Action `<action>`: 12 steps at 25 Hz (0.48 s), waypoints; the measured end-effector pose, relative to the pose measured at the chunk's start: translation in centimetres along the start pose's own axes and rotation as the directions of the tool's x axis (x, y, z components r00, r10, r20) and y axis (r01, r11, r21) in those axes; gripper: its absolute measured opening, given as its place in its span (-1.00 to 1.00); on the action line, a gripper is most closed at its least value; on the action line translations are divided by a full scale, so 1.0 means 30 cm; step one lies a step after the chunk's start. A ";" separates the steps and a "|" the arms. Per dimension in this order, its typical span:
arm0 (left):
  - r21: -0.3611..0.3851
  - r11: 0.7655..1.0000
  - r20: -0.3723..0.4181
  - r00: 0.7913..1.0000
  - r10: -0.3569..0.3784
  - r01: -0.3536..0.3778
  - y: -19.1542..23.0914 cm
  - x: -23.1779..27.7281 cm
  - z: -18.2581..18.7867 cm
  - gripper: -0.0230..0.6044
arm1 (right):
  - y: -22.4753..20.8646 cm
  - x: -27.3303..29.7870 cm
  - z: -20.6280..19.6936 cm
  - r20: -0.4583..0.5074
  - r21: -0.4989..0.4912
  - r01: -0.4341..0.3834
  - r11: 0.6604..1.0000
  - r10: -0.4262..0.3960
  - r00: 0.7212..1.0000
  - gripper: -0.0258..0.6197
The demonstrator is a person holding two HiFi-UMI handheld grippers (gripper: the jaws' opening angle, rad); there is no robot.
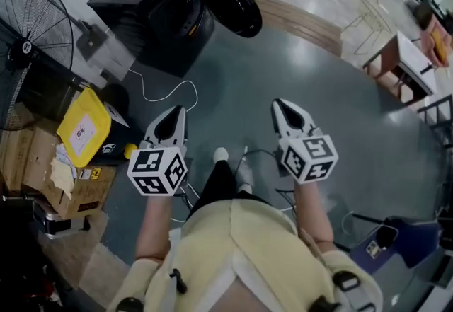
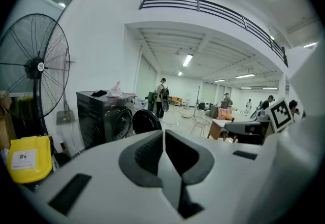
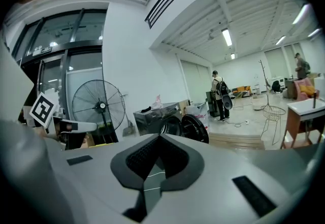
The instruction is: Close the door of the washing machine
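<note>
Grey floor [image 1: 283, 77] holds washing machine [image 1: 159, 42], door [image 1: 233, 6] swung open, drum [image 1: 177, 17] contents unclear.

A black pedestal fan with a round wire cage [image 1: 35, 27] stands by the white wall on the left. Below it in the head view, a yellow plastic container with a white label [image 1: 83, 126] sits tilted just beside brown cardboard boxes [image 1: 32, 155]. A thin white cable [image 1: 147, 98] loops over the glossy grey floor [image 1: 304, 98]. A light wooden strip [image 1: 301, 20] crosses the floor farther off. Beyond it stand a pale wire-frame chair [image 1: 368, 20] and a white-topped table with reddish legs [image 1: 403, 56]. A blue seat [image 1: 396, 240] shows at the lower right. In the gripper views, a person carrying a dark backpack [image 2: 162, 97] stands far down the hall.
</note>
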State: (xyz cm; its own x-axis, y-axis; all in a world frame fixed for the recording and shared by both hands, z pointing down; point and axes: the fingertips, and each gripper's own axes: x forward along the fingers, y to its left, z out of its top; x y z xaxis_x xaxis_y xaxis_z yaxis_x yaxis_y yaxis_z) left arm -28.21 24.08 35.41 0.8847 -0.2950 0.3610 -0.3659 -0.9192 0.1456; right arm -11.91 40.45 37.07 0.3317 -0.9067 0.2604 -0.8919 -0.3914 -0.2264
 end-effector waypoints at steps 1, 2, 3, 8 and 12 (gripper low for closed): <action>-0.007 1.000 -0.004 1.000 -0.005 0.005 0.013 0.022 -0.001 -0.87 | 0.002 0.020 0.001 -0.004 0.000 -0.002 1.000 0.002 1.000 -0.91; -0.020 1.000 -0.008 1.000 -0.012 0.012 0.029 0.046 -0.003 -0.87 | 0.004 0.042 0.002 -0.008 0.001 -0.005 1.000 0.005 1.000 -0.90; -0.034 0.999 -0.013 1.000 -0.019 0.019 0.046 0.070 -0.004 -0.87 | 0.008 0.067 0.004 -0.013 0.002 -0.008 1.000 0.008 1.000 -0.90; -0.037 0.998 -0.027 0.999 -0.046 0.045 0.105 0.191 0.025 -0.87 | -0.006 0.196 0.024 -0.041 -0.008 -0.010 1.000 0.010 0.999 -0.90; -0.007 0.999 -0.008 0.999 -0.050 0.050 0.166 0.290 0.077 -0.87 | -0.036 0.321 0.051 -0.053 -0.021 -0.001 1.000 0.000 0.999 -0.90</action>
State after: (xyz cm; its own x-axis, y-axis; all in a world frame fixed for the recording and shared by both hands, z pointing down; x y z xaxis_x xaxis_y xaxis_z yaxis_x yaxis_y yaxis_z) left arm -21.67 16.33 37.16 0.8996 -0.2463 0.3606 -0.3232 -0.9309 0.1704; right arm -7.29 31.89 38.37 0.3152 -0.8971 0.3097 -0.8986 -0.3870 -0.2065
